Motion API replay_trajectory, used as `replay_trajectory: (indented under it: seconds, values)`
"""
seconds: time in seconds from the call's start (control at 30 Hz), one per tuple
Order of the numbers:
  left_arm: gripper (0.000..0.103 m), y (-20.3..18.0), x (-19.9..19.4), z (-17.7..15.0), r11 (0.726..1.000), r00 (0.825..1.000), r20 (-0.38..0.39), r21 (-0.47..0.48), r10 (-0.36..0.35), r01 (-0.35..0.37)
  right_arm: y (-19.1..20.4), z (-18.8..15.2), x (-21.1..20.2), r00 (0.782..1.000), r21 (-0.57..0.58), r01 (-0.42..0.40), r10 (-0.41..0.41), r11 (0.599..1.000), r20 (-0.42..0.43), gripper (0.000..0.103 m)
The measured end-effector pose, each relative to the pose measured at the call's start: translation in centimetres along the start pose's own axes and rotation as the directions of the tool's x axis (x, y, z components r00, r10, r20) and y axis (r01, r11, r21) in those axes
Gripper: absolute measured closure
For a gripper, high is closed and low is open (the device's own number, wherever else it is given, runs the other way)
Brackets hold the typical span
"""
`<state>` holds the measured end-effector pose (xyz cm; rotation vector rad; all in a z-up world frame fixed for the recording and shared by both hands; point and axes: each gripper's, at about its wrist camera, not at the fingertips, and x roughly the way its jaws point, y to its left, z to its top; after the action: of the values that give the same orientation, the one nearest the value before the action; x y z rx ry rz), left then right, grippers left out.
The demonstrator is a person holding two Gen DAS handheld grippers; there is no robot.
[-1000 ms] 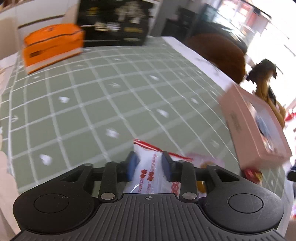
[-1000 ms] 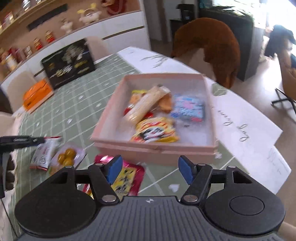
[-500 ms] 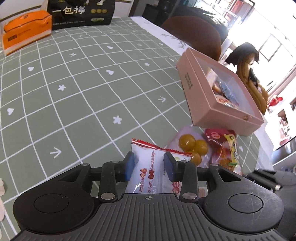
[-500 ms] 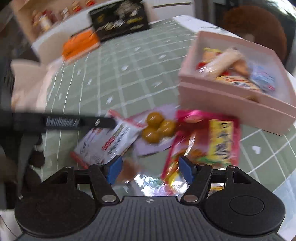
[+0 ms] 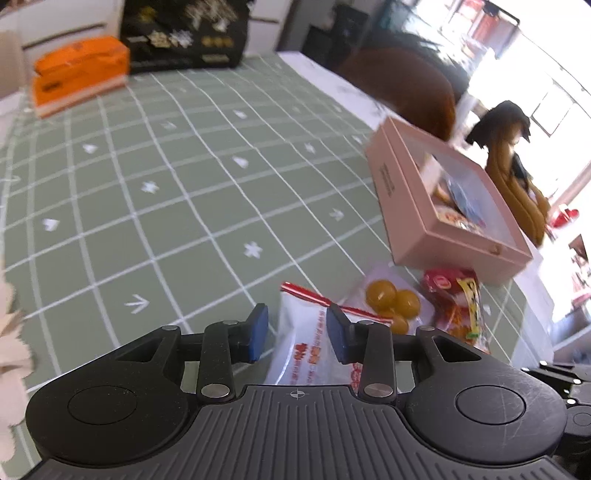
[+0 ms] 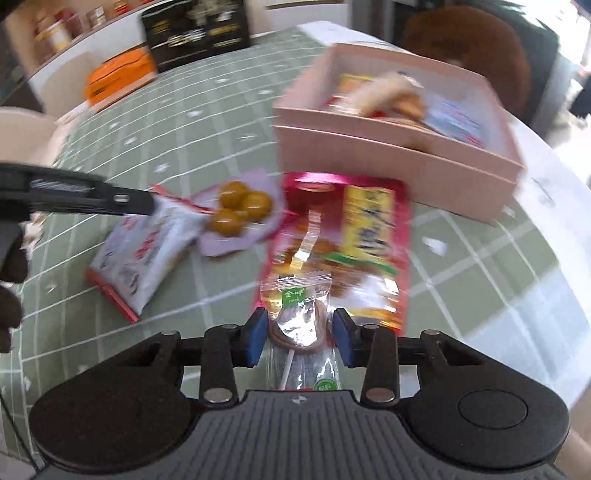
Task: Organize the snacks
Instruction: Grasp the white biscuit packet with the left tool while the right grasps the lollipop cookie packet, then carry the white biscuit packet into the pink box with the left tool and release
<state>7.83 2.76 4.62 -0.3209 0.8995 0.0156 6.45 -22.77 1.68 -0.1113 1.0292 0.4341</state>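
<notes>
A white snack packet with red print (image 5: 310,347) lies on the green checked cloth between the fingers of my left gripper (image 5: 297,332), which stands open around it; the packet also shows in the right wrist view (image 6: 142,251). A pack of yellow balls (image 5: 391,301) (image 6: 238,210) and a red-and-yellow snack bag (image 5: 460,306) (image 6: 351,240) lie beside it. My right gripper (image 6: 299,334) is open, with a clear wrapped lollipop (image 6: 301,325) between its fingers. The pink box (image 6: 388,162) (image 5: 413,206) holds several snacks.
An orange box (image 5: 79,74) (image 6: 122,79) and a black box (image 5: 184,35) (image 6: 195,31) stand at the far end of the table. A brown chair back (image 5: 410,88) (image 6: 465,44) is behind the pink box. White paper (image 6: 546,192) lies right of the box.
My left gripper's fingers have spread apart from the white packet, which now rests on the cloth. My right gripper has narrowed and come down over the lollipop, now between its fingers.
</notes>
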Motion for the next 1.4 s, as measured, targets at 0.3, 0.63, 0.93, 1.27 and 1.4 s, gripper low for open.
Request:
replay_trajectory:
  seconds: [0.3,0.63,0.93,1.27,1.4]
  values:
    - [0.061,-6.7,0.1,-3.6,0.941,0.993,0.000,0.319,0.116,-0.110,-2.2,-1.9,-0.9,1.000,0.110,0.002,-0.004,0.994,0.018,0.039]
    - [0.035,-8.0,0.3,-5.1,0.906,0.995,0.008,0.412,0.101,-0.095,-3.0,-2.7,-1.2,1.000,0.116,0.012,-0.015,0.993,0.024,0.034]
    - [0.027,-4.6,1.1,-3.1,0.932,0.984,0.025,0.319,0.174,-0.173,-0.9,-4.1,-0.5,0.993,0.049,0.107,-0.110,0.993,0.050,0.013]
    - [0.018,-3.2,2.5,-2.4,0.953,0.991,-0.038,0.280,0.128,-0.112,-1.1,-4.6,-0.1,0.989,0.073,0.128,-0.132,0.989,0.061,0.000]
    - [0.021,-3.1,1.9,-2.4,0.972,0.996,-0.069,0.233,0.048,-0.031,-1.1,-4.8,0.0,0.987,0.090,0.136,-0.143,0.987,0.078,0.000]
